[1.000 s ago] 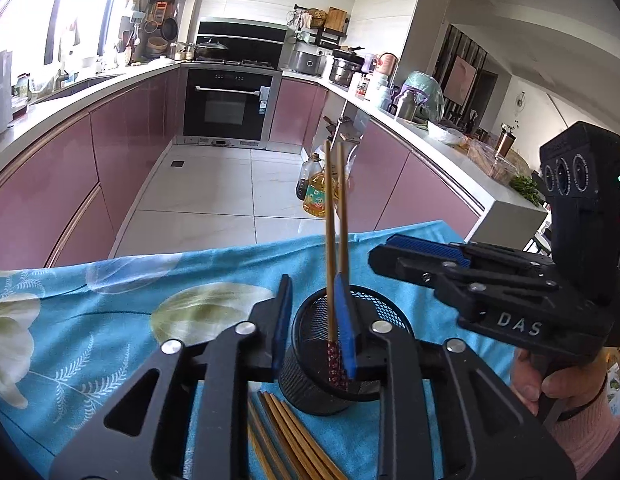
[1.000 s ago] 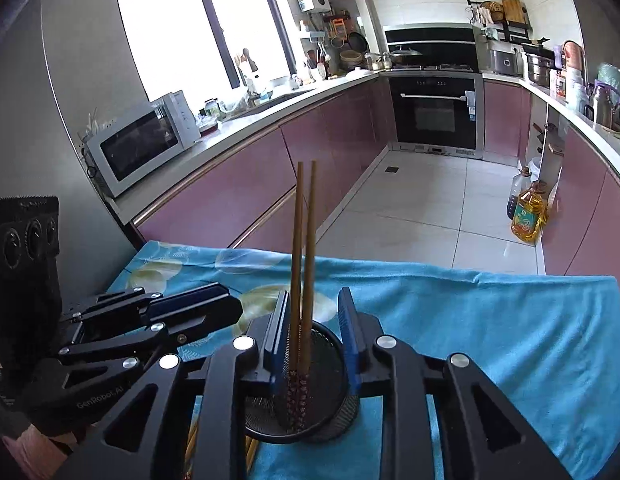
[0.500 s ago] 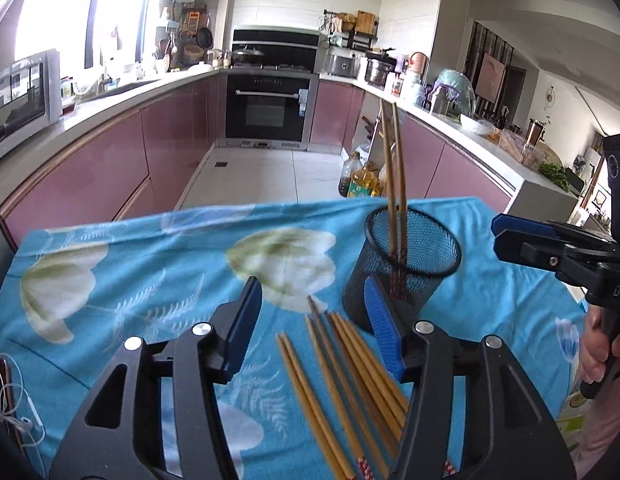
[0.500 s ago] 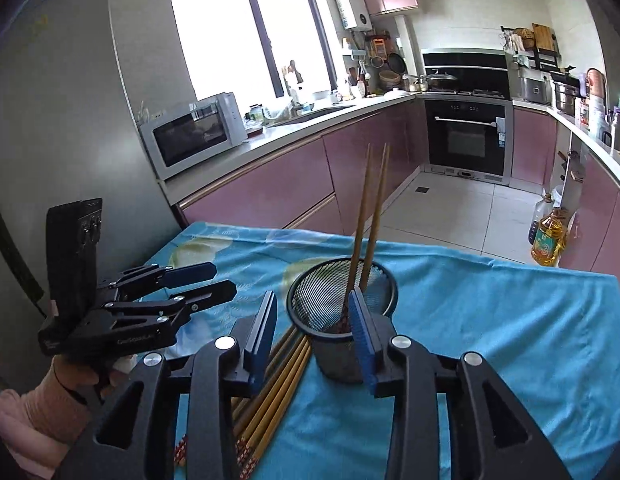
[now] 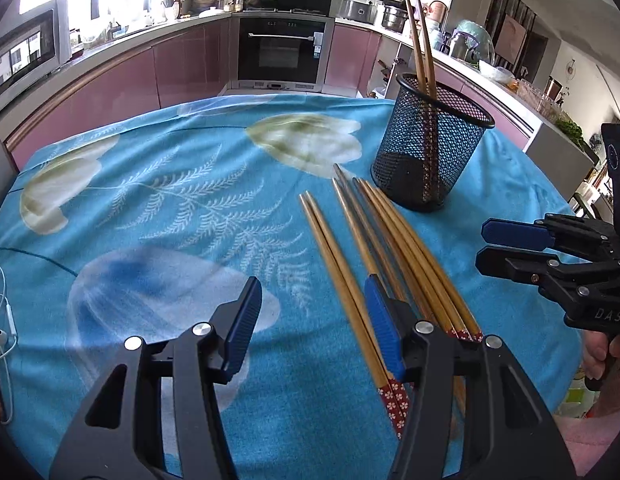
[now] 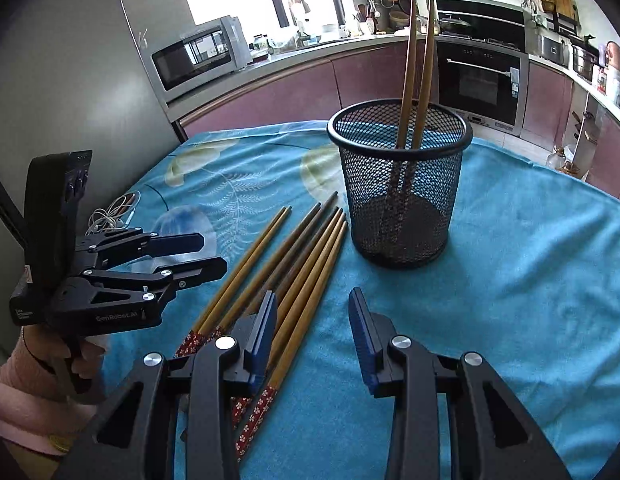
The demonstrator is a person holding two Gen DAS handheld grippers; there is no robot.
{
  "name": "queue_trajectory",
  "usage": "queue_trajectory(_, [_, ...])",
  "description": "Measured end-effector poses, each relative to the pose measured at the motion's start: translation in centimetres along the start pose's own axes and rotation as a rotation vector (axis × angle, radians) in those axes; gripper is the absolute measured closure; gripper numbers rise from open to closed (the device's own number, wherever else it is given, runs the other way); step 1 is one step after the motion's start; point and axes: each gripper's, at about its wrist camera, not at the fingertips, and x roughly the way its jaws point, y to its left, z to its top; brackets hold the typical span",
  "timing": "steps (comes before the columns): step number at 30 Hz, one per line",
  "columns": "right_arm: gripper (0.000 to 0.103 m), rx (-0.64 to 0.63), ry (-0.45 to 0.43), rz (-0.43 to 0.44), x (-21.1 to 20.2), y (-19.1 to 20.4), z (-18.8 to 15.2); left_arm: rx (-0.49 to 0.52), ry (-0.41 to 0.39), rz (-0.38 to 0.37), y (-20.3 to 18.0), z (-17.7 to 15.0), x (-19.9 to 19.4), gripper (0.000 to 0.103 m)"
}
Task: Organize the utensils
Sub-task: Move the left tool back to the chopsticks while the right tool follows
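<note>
A black mesh cup (image 5: 429, 152) (image 6: 397, 200) stands on the blue cloth with two wooden chopsticks (image 5: 419, 40) (image 6: 417, 60) leaning upright in it. Several loose chopsticks (image 5: 389, 240) (image 6: 302, 256) lie side by side on the cloth in front of the cup, red patterned ends toward me. My left gripper (image 5: 313, 328) (image 6: 214, 254) hovers open over their near ends, one pair just inside its right finger. My right gripper (image 6: 313, 328) (image 5: 483, 245) is open too, its left finger above the bundle. Neither holds anything.
The blue floral tablecloth (image 5: 150, 200) covers the table. A white earphone cable (image 5: 0, 340) (image 6: 110, 216) lies at its left edge. Beyond the far edge are the kitchen floor, pink cabinets, an oven and a microwave (image 6: 198, 56).
Both grippers have drawn back and down from the cup and opened wider. The two chopsticks they were around now stand free in the cup. The loose chopsticks have come into view.
</note>
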Motion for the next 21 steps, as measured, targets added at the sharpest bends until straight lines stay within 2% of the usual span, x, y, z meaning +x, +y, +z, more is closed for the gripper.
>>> queue_trajectory(21, [0.068,-0.016,0.053,-0.058,1.9,0.6,-1.2,0.014,0.025,0.017,-0.7,-0.9,0.5,0.050])
